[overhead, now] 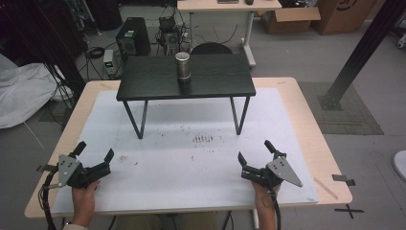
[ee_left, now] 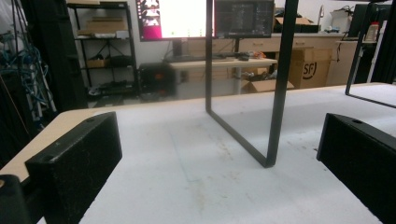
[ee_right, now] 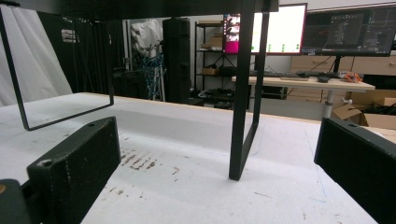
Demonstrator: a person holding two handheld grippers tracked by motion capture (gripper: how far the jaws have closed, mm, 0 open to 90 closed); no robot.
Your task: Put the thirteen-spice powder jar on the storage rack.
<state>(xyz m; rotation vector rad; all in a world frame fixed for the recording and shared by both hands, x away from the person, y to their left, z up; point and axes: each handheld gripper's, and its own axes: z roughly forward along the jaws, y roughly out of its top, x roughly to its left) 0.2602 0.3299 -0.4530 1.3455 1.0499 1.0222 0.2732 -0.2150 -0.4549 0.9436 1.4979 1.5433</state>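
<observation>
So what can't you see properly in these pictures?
- What is inside the metal cup: too small and dim in the high view.
- The small black table top: cut off by the upper edge in the right gripper view.
- The dark marks on the white mat: too small to identify.

A grey floor (overhead: 297, 52) surrounds the pale wooden desk (overhead: 306, 120), with a computer tower (overhead: 134, 36) and tangled cables at upper centre, cardboard boxes (overhead: 292, 19) at upper right, white sheeting (overhead: 24, 93) at left, and lit monitors (ee_left: 175, 18) beyond
</observation>
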